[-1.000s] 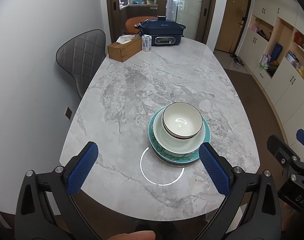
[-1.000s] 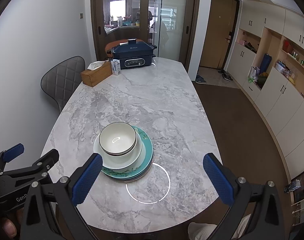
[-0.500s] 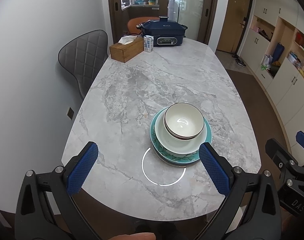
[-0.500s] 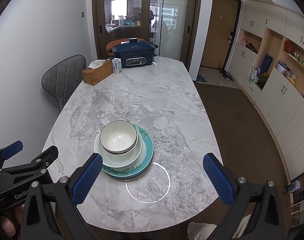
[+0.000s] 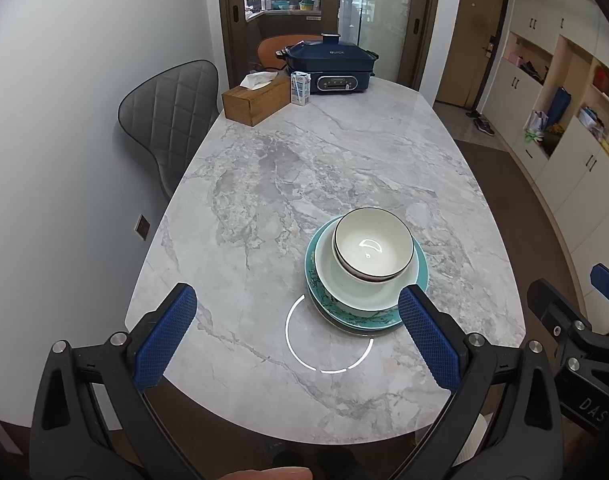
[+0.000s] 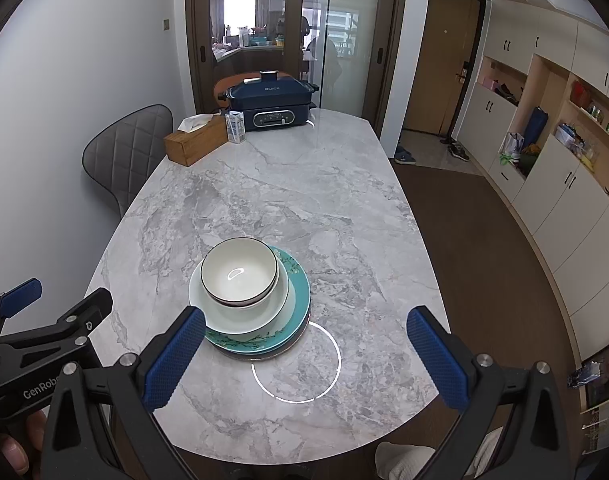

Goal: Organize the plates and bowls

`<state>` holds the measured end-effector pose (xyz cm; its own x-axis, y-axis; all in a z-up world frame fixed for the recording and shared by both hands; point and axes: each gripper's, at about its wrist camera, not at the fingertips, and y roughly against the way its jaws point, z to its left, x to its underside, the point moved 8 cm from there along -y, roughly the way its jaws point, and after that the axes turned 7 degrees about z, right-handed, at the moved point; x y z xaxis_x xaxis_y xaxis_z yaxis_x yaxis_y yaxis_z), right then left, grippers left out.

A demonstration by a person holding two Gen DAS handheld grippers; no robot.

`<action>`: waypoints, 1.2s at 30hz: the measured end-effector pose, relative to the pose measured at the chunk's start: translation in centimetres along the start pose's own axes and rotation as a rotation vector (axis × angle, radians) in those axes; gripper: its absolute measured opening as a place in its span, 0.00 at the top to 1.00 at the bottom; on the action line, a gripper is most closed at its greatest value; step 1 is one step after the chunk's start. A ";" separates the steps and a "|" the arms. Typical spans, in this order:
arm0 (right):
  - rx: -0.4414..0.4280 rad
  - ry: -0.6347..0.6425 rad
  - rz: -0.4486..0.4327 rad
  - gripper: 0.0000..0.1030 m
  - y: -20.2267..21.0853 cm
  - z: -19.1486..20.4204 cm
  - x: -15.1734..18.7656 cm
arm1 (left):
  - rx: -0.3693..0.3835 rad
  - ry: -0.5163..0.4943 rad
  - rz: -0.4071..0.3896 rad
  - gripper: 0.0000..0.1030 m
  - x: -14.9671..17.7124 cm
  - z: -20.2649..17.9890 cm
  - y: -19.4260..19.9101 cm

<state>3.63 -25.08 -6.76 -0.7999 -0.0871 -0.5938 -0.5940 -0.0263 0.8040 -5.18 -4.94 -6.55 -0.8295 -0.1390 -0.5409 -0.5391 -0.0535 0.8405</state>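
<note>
Evidently the dishes were already nested by size: a white bowl with a dark rim (image 5: 373, 245) sat inside a wider pale bowl (image 5: 356, 286), which rested on a teal plate with a branch pattern (image 5: 346, 317), with what looked like a darker plate edge beneath it, though that was hard to tell. Largest at the bottom and smallest on top made for a steady pile, and it stood near the person's end of the marble bench (image 5: 304, 168), within easy reach. The left tongs (image 5: 292, 334) were spread wide and held nothing, hovering short of the pile, and the right tongs (image 6: 306, 354) were likewise wide apart and empty. Far off at the other end, a tissue box (image 6: 194, 140), a small carton (image 6: 235, 127) and an electric cooker (image 6: 272, 106) were grouped well clear of the working area.
</note>
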 end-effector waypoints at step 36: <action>-0.021 0.001 0.021 0.00 -1.2 0.4 -0.1 | 0.000 -0.002 0.004 0.01 -0.2 -0.2 -0.5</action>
<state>4.36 -24.65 -7.66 -0.8120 -0.0884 -0.5769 -0.5753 -0.0451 0.8167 -4.67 -5.05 -6.87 -0.8320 -0.1372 -0.5375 -0.5357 -0.0529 0.8427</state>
